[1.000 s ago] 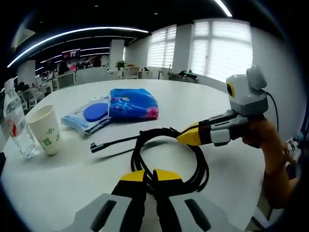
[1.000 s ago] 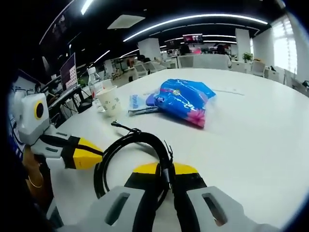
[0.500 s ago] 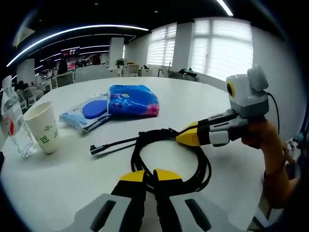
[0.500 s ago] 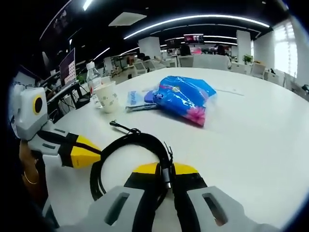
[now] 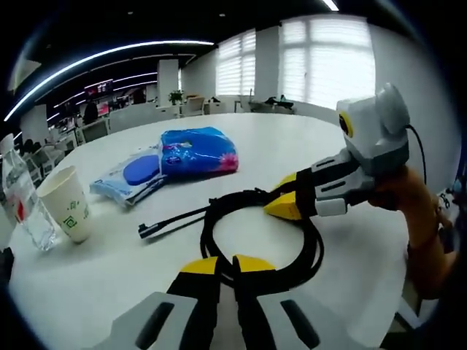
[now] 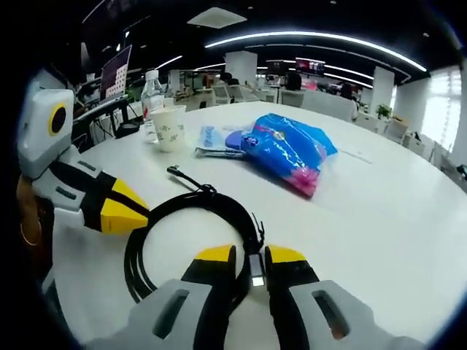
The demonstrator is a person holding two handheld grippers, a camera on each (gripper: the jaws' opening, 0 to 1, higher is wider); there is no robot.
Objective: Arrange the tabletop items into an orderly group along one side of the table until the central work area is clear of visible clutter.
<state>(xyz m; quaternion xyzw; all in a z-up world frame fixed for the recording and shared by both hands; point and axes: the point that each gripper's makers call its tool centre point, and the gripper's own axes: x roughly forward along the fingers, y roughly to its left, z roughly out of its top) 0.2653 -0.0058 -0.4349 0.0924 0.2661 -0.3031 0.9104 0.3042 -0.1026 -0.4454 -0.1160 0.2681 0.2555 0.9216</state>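
Cable (image 5: 259, 233) coil sits closer to both my grippers than before. Left gripper (image 5: 226, 264) pinches it shut; right gripper (image 6: 250, 255) seems slightly parted around its plug. Loose end trails beyond my fingers.

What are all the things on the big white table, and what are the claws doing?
Cable: one, black, coiled on the table nearest the claws, one plug end trailing out.
Snack bag: one, blue with pink, behind the cable.
Flat packet: one, pale blue with a dark blue circle, beside the snack bag.
Paper cup: one, white with green print, near the table edge.
Water bottle: one, clear, next to the cup.
Table: one, white.
Left claw: yellow-tipped, closed on the cable.
Right claw: yellow-tipped, closed on the cable.
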